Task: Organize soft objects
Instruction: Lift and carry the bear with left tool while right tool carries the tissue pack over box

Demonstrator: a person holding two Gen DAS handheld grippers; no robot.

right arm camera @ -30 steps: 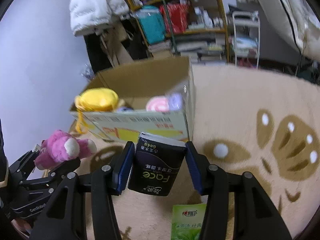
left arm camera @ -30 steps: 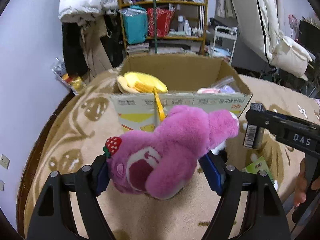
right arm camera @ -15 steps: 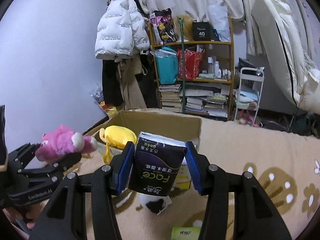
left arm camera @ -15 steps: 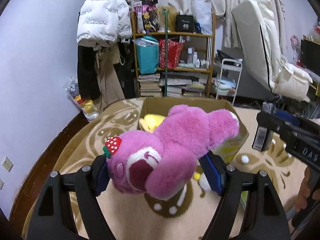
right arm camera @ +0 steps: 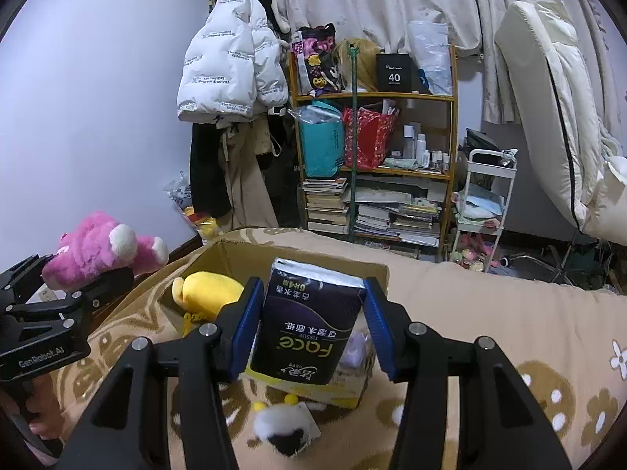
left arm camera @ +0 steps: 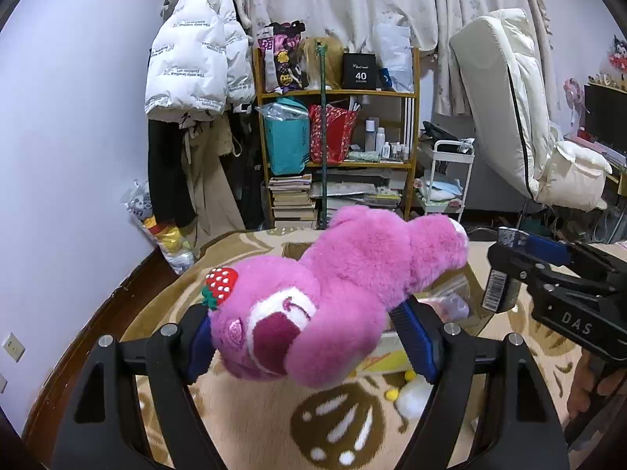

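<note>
Left wrist: left gripper (left arm camera: 311, 342) clamps fluffy pink plush bear (left arm camera: 333, 293) (strawberry on ear); right gripper (right arm camera: 311, 331) clamps tissue pack (right arm camera: 309, 325).

Yellow plush (right arm camera: 209, 293) in box (right arm camera: 301, 260)

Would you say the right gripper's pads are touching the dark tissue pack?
Touching: the right wrist view shows both blue pads pressed against the tissue pack's sides.

cardboard box (right arm camera: 235, 258) open on top, yellow plush (right arm camera: 207, 293) filling its left corner, black-and-white toy (right arm camera: 286, 427) lying before it
</note>
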